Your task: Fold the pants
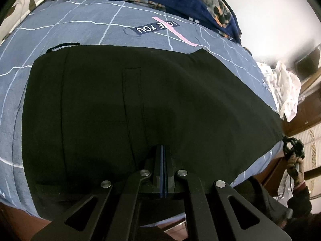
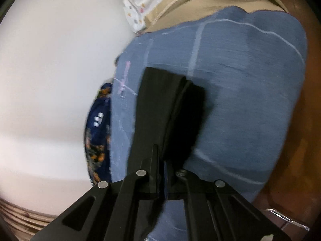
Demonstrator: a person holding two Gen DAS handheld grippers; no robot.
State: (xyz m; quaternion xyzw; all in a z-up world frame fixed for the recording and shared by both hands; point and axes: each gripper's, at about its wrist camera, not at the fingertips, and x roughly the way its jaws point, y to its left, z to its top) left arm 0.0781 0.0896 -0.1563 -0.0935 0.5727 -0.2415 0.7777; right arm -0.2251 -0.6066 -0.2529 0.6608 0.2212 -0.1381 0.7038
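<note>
Black pants [image 1: 130, 104] lie flat across bed [image 1: 80, 30], near its front edge. Left gripper [image 1: 163, 152] pinches waist end; right gripper [image 2: 162, 160] clamps leg end. Best lift both together, edges aligned.

Bare sheet [image 1: 80, 30] beyond; blanket [image 1: 210, 4] behind.

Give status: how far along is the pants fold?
Early. Done: black fabric pants lie spread flat on the blue grid-pattern bedsheet. In hand: left gripper shut at the waist-end near edge, right gripper shut on the leg end, lifted. Left: the cross folds.
</note>
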